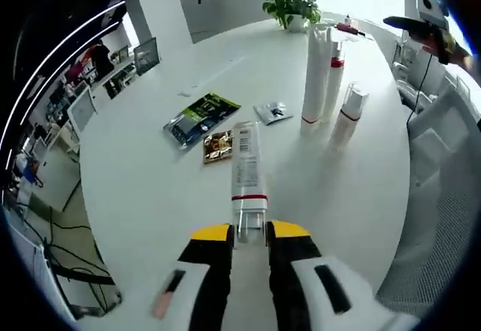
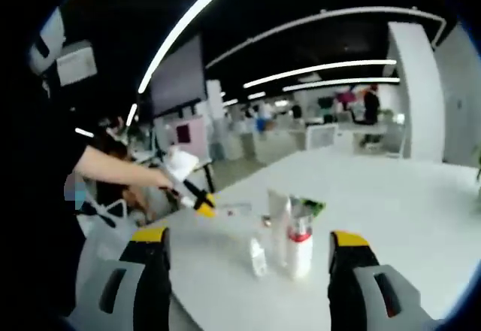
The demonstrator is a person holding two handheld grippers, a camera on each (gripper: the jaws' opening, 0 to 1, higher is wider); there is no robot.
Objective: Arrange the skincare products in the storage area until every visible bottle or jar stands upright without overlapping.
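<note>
White tabletop (image 1: 150,195) carries the skincare products in the left gripper view. One lying tube (image 1: 246,171), white with a barcode and a red band near its cap, is clamped at the cap end between the yellow tips of the left tongs (image 1: 249,232), whose jaws are narrowed onto it. The tube is stretched flat on the tabletop toward 12 o'clock.

Three upright products are counted toward 1 o'clock: two tall white tubes (image 1: 316,71) standing touching each other, and one shorter pump bottle (image 1: 349,116) with a red collar just beside them. Three flat sachets are counted near the far end of the lying tube: one green-and-black sachet (image 1: 201,118) at 11 o'clock, one small brown sachet (image 1: 219,147) just beside the tube, and one small silver sachet (image 1: 273,112) between the tube and the upright tubes. One potted plant (image 1: 292,5) is seen at the far edge of the tabletop.

In the right gripper view, the right tongs (image 2: 248,244) are held wide apart with nothing between the jaws. Beyond them the standing white bottles (image 2: 293,233) are seen, blurred, so that their count cannot be told there. At 9 o'clock the left tongs are seen coming in, held in a person's hand (image 2: 161,174).
</note>
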